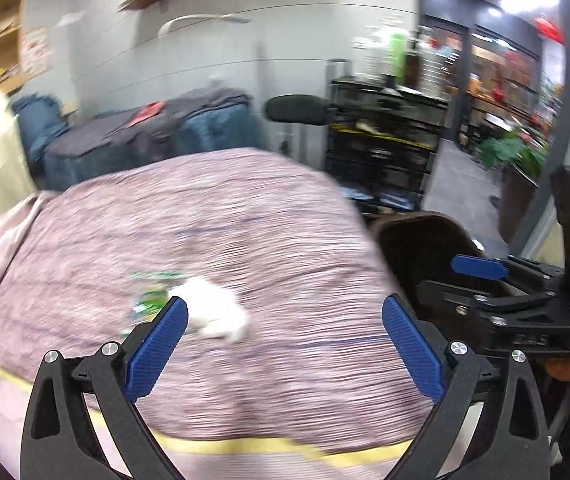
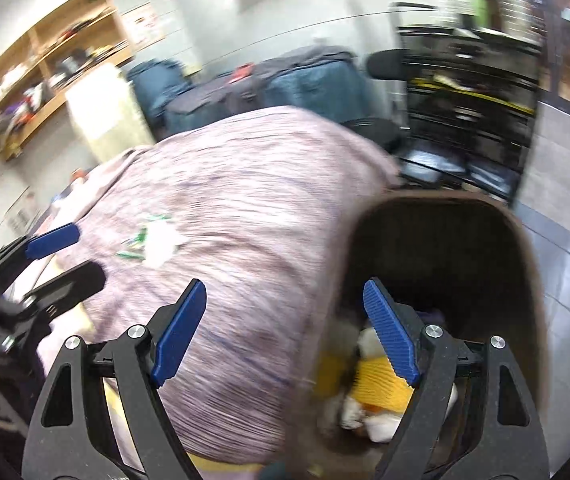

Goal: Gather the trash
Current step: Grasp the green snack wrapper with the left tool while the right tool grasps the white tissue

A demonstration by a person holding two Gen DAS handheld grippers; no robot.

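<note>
A crumpled white tissue [image 1: 213, 312] and a green wrapper [image 1: 151, 300] lie together on the pink striped tablecloth [image 1: 225, 220]. My left gripper [image 1: 285, 312] hovers just above and right of them, jaws wide apart and empty. In the right wrist view the tissue [image 2: 161, 244] and wrapper [image 2: 137, 240] sit at mid-left. My right gripper [image 2: 285, 300] is open and empty, straddling the table's edge and the dark brown bin [image 2: 445, 200]. Yellow and white trash [image 2: 377, 384] lies in the bin. Both pictures are blurred.
The bin [image 1: 413, 220] stands against the table's right edge. Behind the table are blue and grey suitcases [image 1: 205, 128], a black shelf rack [image 1: 385, 132] and wooden shelves [image 2: 53, 68]. A blue finger of the right gripper [image 1: 479, 267] shows at the right.
</note>
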